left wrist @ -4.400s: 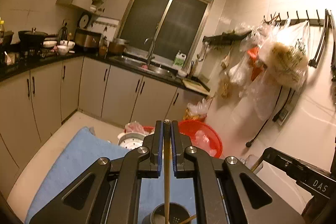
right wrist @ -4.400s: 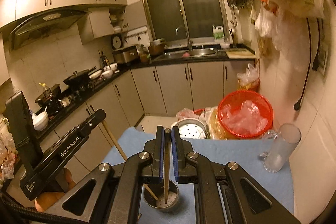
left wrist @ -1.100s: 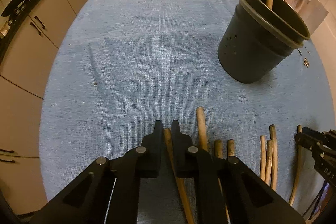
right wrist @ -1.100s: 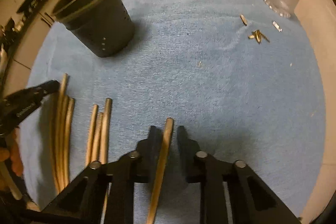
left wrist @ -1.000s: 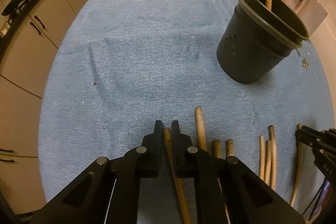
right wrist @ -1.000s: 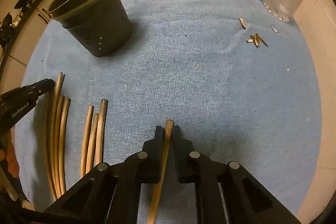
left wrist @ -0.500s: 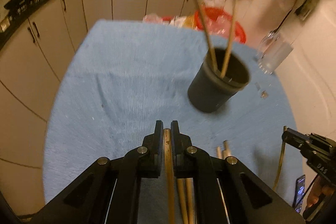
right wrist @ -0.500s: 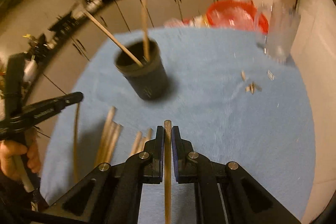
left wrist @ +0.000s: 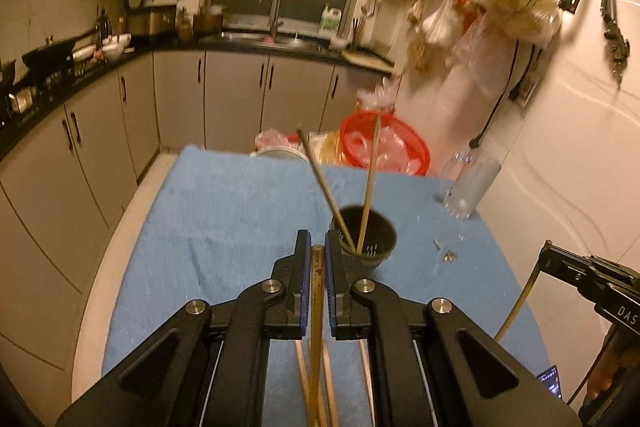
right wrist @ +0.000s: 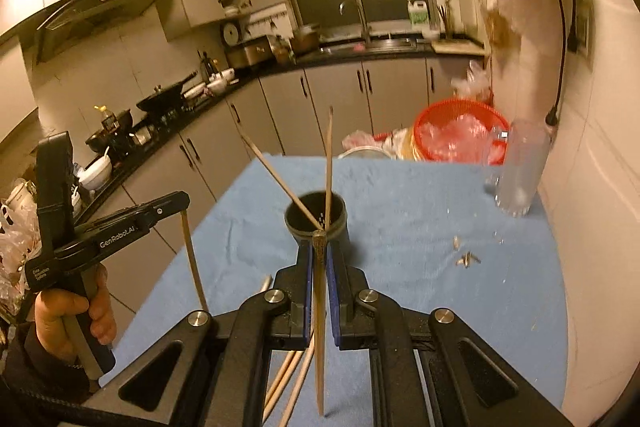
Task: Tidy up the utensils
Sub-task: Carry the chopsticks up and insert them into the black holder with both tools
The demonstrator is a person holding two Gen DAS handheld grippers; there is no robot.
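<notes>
Your left gripper is clamped tight on a single wooden chopstick, which runs back between the blue pads and hangs down under the tool. Your right gripper is pinched on another chopstick in the same way, its lower end pointing down toward the cloth. Both tools are held above the table and tilt downward.

Just beyond both sets of fingertips stands a black utensil cup, upright on the blue cloth. Two chopsticks already stand in it, leaning apart in a V. More loose chopsticks lie on the cloth beneath the grippers, partly hidden by the tool bodies.

In the right wrist view, your left hand grips its tool's handle at the left edge. To the right, near the wall, stands a clear glass mug, with small scraps scattered on the cloth before it. Past the table's far edge sits a red basket, then kitchen cabinets.
</notes>
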